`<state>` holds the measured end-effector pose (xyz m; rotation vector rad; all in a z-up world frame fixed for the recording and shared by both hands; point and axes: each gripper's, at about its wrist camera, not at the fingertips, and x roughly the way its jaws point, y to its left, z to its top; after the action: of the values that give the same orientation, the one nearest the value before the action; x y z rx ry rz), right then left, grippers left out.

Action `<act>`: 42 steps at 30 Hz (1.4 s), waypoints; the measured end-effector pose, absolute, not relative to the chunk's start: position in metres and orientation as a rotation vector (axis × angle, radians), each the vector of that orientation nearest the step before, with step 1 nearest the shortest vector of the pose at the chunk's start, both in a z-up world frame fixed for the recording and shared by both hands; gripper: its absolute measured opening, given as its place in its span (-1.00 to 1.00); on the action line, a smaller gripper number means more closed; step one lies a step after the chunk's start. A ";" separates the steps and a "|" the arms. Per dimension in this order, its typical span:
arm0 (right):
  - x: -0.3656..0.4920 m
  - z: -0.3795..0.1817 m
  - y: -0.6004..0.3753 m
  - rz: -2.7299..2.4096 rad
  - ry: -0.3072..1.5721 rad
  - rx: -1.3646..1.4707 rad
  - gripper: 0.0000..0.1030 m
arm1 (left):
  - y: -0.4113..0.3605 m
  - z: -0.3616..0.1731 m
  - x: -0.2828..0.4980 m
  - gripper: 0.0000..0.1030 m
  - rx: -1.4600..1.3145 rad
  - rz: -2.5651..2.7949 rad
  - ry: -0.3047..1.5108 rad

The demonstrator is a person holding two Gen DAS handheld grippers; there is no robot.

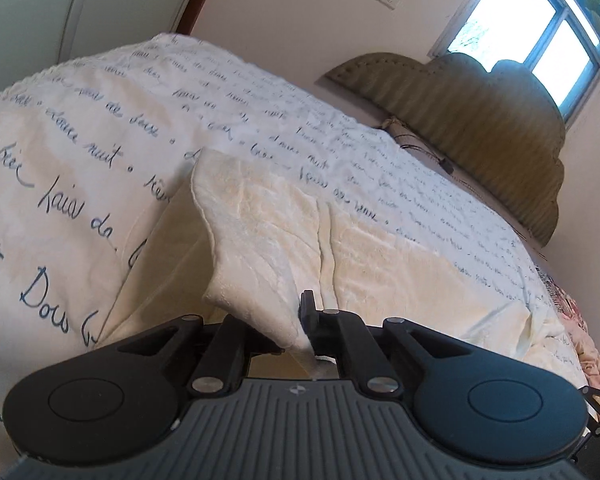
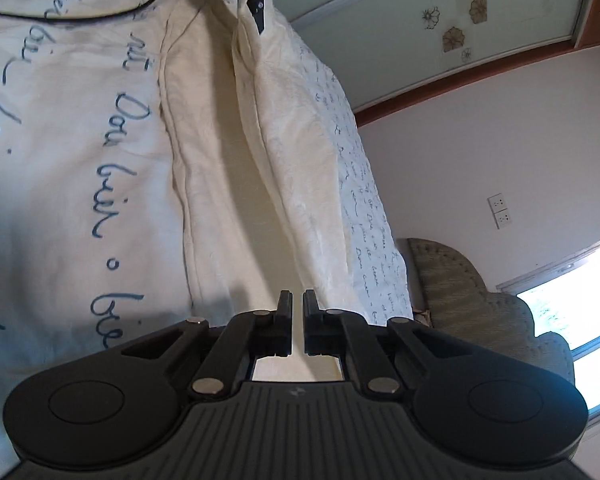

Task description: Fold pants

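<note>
Cream pants lie lengthwise on a bed cover printed with blue script. My left gripper is shut on one end of them. The cloth is lifted and drapes over the left finger, so only the right fingertip shows. In the right wrist view the pants run as a raised fold from my right gripper up to the left gripper at the top edge. The right gripper's jaws stand almost together, pinching the near edge of the cloth. Both held ends hang above the cover.
A padded olive headboard stands against the wall under a bright window. A wardrobe with sliding doors is beyond the bed. A black cable loops over the cover. Floral bedding lies at the bed's right edge.
</note>
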<state>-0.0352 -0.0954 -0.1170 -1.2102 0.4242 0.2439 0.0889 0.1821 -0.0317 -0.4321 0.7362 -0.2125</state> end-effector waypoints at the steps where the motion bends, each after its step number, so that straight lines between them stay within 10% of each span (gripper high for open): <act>1: -0.033 -0.119 -0.097 0.225 0.414 -1.223 -0.90 | 0.183 -0.032 0.090 -0.89 -0.442 -0.212 0.740; 4: -0.019 -0.124 -0.105 0.197 0.419 -1.256 -0.24 | 0.182 -0.027 0.088 -0.89 -0.435 -0.215 0.713; 5: -0.016 -0.127 -0.107 0.180 0.400 -1.282 0.48 | 0.181 -0.025 0.088 -0.88 -0.431 -0.213 0.708; 6: -0.013 -0.131 -0.111 0.167 0.368 -1.317 0.66 | 0.180 -0.025 0.088 -0.88 -0.429 -0.211 0.707; 11: 0.022 -0.126 -0.123 0.191 0.417 -1.239 0.51 | 0.182 -0.030 0.095 -0.86 -0.472 -0.192 0.729; 14: 0.041 -0.128 -0.130 0.174 0.478 -1.205 -0.92 | 0.185 -0.033 0.097 -0.86 -0.501 -0.188 0.736; 42: -0.059 -0.108 -0.123 0.318 0.611 -1.041 -0.87 | 0.199 -0.028 0.055 -0.48 -0.306 -0.087 0.757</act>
<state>-0.0587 -0.1226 -0.1081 -1.0410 0.6107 0.3182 0.0551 0.1986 -0.0283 -0.3062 0.7568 -0.0867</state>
